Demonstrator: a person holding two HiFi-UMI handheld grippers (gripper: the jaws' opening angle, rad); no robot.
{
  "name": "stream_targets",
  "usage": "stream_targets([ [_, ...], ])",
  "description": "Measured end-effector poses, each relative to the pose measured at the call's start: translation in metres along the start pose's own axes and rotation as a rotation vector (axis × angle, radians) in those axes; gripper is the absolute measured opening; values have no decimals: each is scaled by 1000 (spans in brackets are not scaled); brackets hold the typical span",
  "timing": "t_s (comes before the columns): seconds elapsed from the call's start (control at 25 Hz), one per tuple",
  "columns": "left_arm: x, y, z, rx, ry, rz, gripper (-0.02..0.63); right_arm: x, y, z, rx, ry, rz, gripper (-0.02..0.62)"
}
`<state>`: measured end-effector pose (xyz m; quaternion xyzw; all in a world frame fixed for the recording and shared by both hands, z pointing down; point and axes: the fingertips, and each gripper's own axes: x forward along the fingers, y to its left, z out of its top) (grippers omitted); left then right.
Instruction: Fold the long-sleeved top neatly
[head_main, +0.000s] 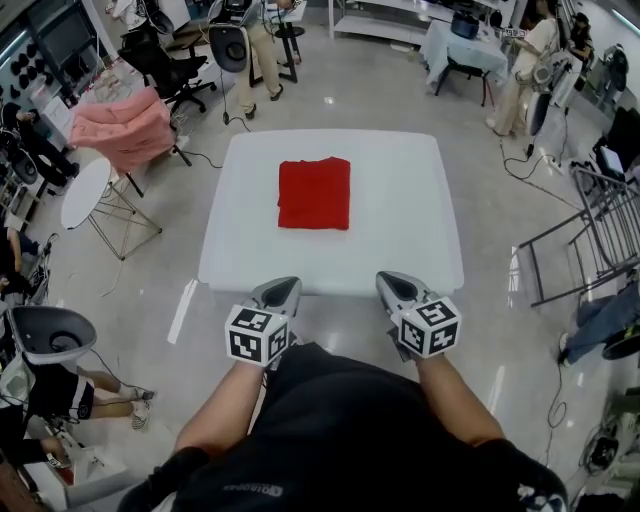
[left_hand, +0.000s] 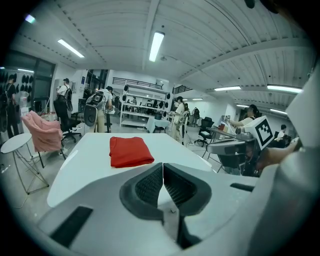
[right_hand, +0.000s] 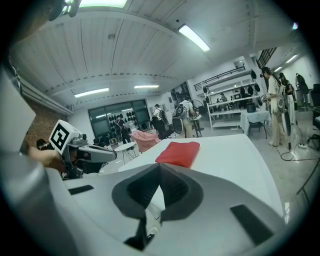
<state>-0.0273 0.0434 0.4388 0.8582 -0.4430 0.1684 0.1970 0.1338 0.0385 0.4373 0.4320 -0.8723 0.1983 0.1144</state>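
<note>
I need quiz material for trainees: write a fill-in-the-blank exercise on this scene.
The folded top on the white table is ___ in colour.
The jaws of the left hand-held gripper are ___.
The right hand-held gripper holds ___.
The cloth draped left of the table is ___ in colour.
Missing words: red; shut; nothing; pink.

top (head_main: 314, 193): on table (head_main: 420, 240), just left of centre
left gripper (head_main: 283, 290): table's near edge, left
right gripper (head_main: 390, 284): near edge, right
</note>
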Motion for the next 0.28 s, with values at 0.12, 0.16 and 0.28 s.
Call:
stream_targets([
  [0.12,0,-4,4,1,0,1,8,-3,-2,2,1,1,2,3],
  [0.16,0,-5,4,1,0,2,8,-4,-2,3,1,2,3,3],
  [0.28,-2,-7,4,0,2,4,8,-6,-1,4,-1,2,5,3],
])
